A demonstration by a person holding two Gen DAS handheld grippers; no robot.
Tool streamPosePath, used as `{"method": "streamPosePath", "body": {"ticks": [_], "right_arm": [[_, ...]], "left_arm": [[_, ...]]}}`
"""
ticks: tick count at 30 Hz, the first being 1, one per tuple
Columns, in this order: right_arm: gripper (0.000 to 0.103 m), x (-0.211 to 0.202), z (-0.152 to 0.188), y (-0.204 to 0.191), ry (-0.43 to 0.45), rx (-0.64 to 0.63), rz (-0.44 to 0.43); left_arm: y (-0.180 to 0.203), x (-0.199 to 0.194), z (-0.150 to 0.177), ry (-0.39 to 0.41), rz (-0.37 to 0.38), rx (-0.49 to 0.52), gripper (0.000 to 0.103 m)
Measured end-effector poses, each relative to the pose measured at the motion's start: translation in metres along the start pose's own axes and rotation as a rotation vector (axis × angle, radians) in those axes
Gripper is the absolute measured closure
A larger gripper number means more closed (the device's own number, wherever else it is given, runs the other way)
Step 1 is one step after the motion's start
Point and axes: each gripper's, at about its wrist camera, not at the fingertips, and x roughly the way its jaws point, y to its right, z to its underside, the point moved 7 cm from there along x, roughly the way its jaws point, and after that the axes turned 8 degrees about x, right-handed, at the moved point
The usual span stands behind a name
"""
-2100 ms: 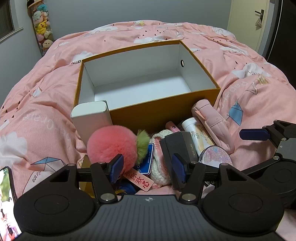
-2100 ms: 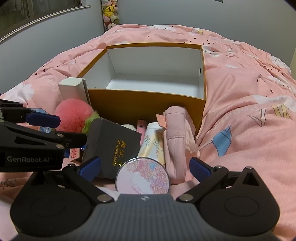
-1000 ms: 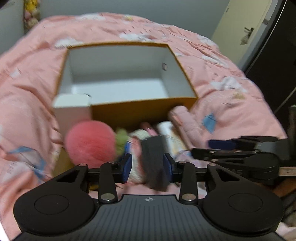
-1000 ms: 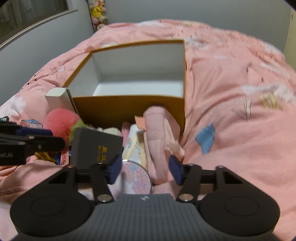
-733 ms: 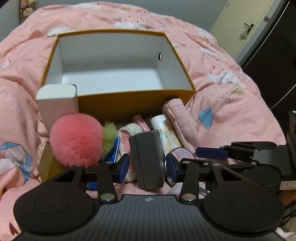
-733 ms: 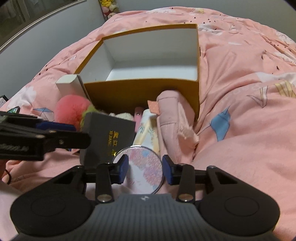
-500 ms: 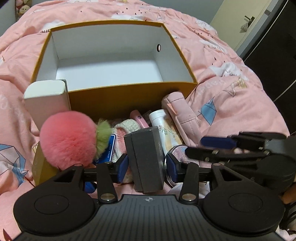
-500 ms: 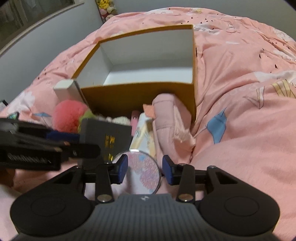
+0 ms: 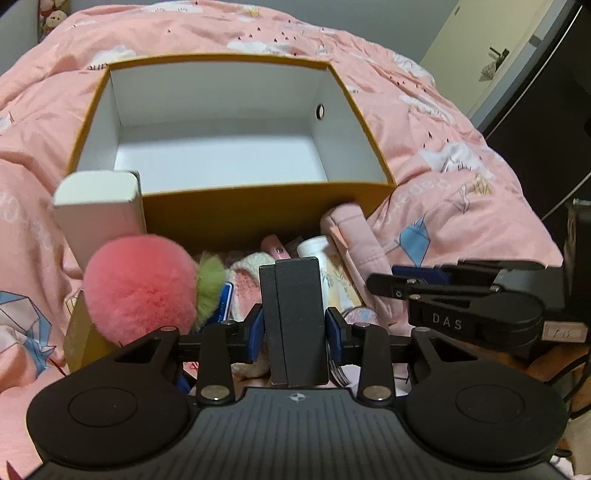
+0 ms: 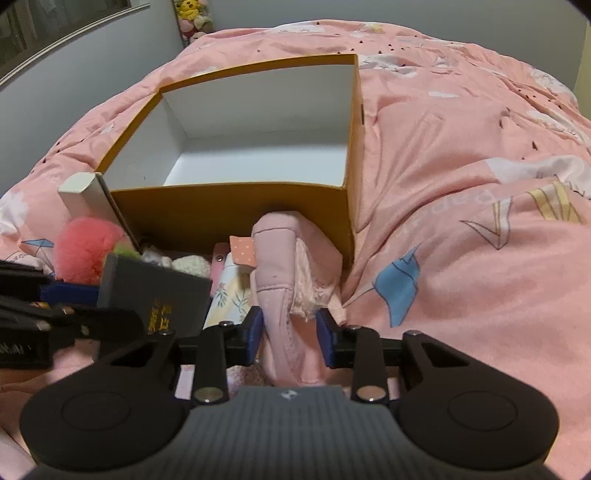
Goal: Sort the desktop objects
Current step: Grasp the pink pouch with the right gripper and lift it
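Note:
My left gripper (image 9: 294, 334) is shut on a black box (image 9: 295, 314) with gold lettering, also seen in the right wrist view (image 10: 159, 299). My right gripper (image 10: 289, 334) is closed around a pink fabric pouch (image 10: 288, 280), its pads at both sides. An open yellow cardboard box (image 9: 221, 218) with a white empty inside sits just beyond the pile; it also shows in the right wrist view (image 10: 236, 210). A pink pompom (image 9: 138, 291), a white carton (image 9: 98, 218) and a floral white tube (image 10: 231, 295) lie in the pile.
Everything rests on a pink printed duvet (image 10: 461, 184). A cream knit item (image 9: 247, 273) and a blue card (image 9: 223, 299) lie between pompom and black box. A dark cupboard (image 9: 535, 110) and a door stand at the right. Plush toys (image 10: 192, 14) hang on the far wall.
My left gripper has closed on the black box and lifted it upright. My right gripper has shifted right from the round floral compact onto the pink pouch and closed around it.

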Motion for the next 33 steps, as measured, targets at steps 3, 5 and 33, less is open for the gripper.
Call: {"method": "streamPosePath", "body": {"ticks": [3, 5, 33], "right_arm": [[0.087, -0.006, 0.0, 0.001, 0.001, 0.008, -0.007], [0.095, -0.014, -0.002, -0.003, 0.003, 0.007, -0.029], [0.096, -0.074, -0.136, -0.083, 0.232, -0.183, -0.257]], "left_arm": [[0.001, -0.01, -0.005, 0.027, -0.007, 0.008, 0.064], [0.001, -0.017, -0.009, 0.039, -0.015, 0.013, 0.064], [-0.047, -0.077, -0.114, 0.234, -0.173, 0.067, 0.064]]}}
